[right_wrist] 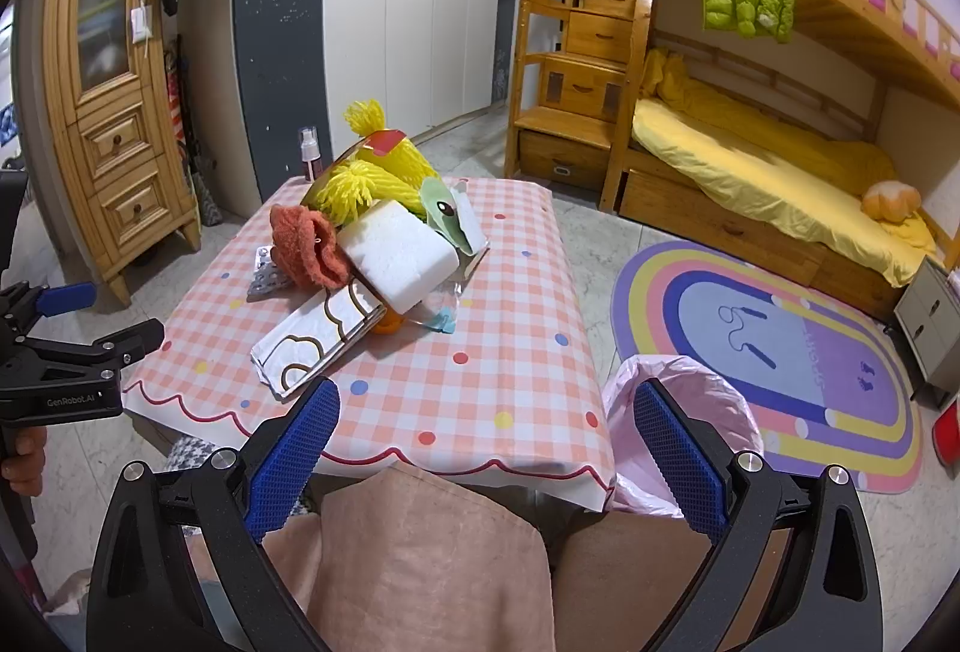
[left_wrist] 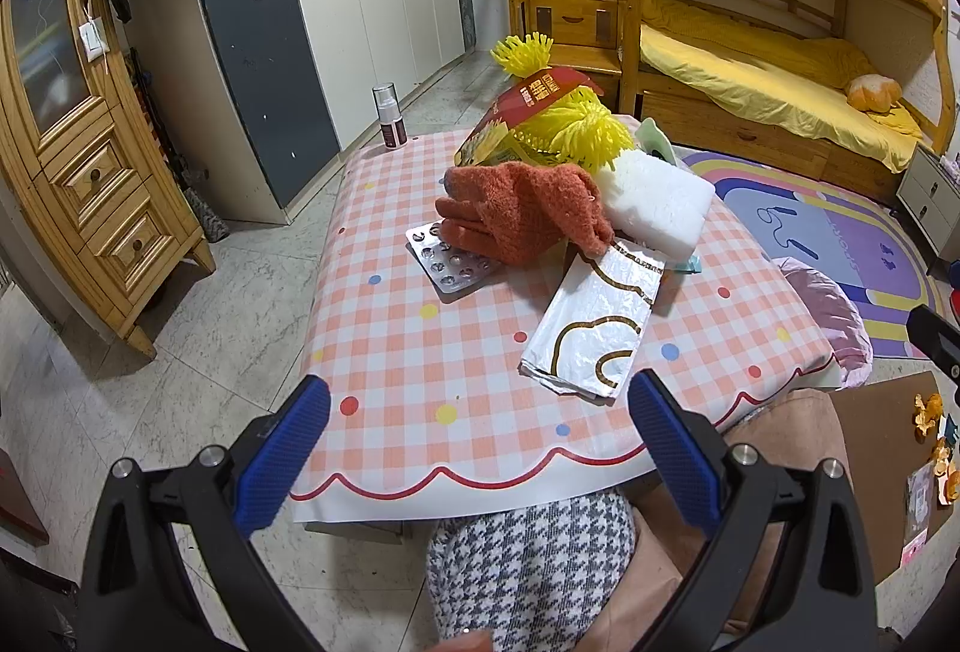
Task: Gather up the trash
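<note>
While both grippers are hanging back at the near edge of the surface (left_wrist: pixel 420 352), nothing is getting grabbed: the left gripper (left_wrist: pixel 480 448) is sitting with its blue fingers (left_wrist: pixel 282 460) spread wide and empty, and the right gripper (right_wrist: pixel 489 448) is doing the same, fingers (right_wrist: pixel 678 460) apart with nothing between them.

All the trash is piling up in one heap toward the far middle of the pink checked cloth. An orange fuzzy glove (left_wrist: pixel 522 214) is lying over the edge of a silver pill blister pack (left_wrist: pixel 450 262), and a white foam block (left_wrist: pixel 654 208) is sitting just beside the glove, touching it. A white foil bag with gold loops (left_wrist: pixel 594 328) is sticking out from under the foam toward the near edge, closest to the left gripper. Behind that, a yellow pom-pom thing (left_wrist: pixel 570 124) is resting against a red and yellow snack box (left_wrist: pixel 528 106). From the right wrist view a pale green wrapper (right_wrist: pixel 444 214) is leaning on the far side of the foam.

A small spray bottle (left_wrist: pixel 390 118) is standing upright at the far left corner, well apart from the heap. A bin lined with a pink trash bag (right_wrist: pixel 684 406) is sitting on the floor just beside the right edge of the surface, near the rainbow rug (right_wrist: pixel 810 352)
</note>
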